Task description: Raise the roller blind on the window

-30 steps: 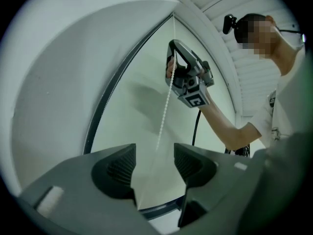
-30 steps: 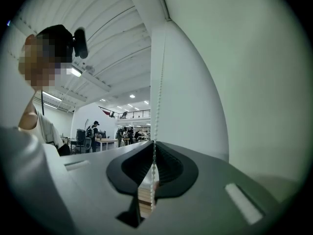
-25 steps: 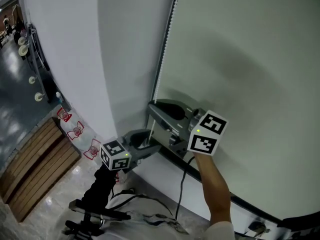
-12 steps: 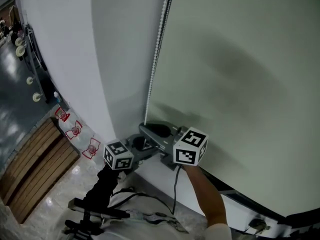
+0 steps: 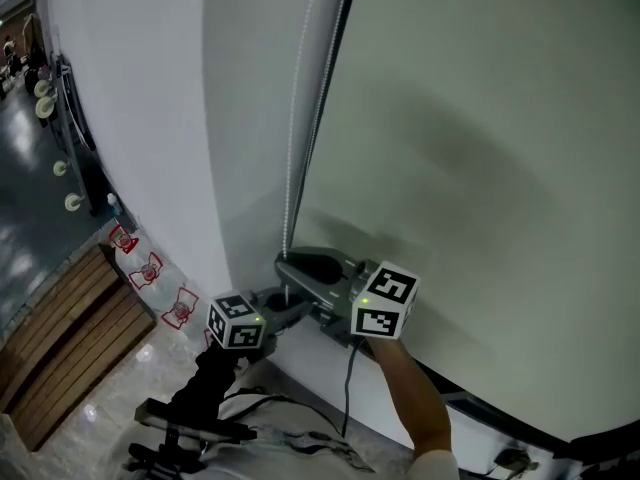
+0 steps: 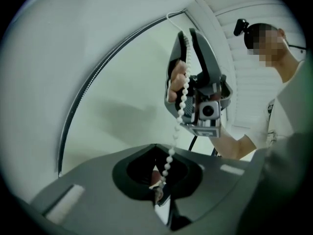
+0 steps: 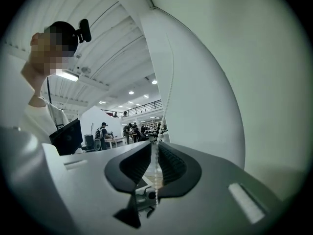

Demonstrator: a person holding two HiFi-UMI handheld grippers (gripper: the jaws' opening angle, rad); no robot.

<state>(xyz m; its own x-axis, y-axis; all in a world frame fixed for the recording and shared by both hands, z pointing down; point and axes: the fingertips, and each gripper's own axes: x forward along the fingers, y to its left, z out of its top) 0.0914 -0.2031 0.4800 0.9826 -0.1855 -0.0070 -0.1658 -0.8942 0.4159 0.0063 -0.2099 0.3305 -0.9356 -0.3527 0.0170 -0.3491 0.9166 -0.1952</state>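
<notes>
**Low at left: the grip changes hands**

Over the window the roller blind (image 5: 480,168) hangs fully down. Its bead chain (image 5: 292,178) runs vertically along the blind's left edge, rising straight above both grippers. The left gripper (image 6: 157,187), the lower one, is pinched onto the chain. The right gripper (image 7: 155,153), just above it, has just been opening, with the chain loose between its jaws. The next downward pull likely falls to the left

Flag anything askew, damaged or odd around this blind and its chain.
Nothing stands out. The bead chain hangs straight beside the roller blind; the left gripper is shut on it, and the right gripper's jaws have just been opening, chain between them.
</notes>
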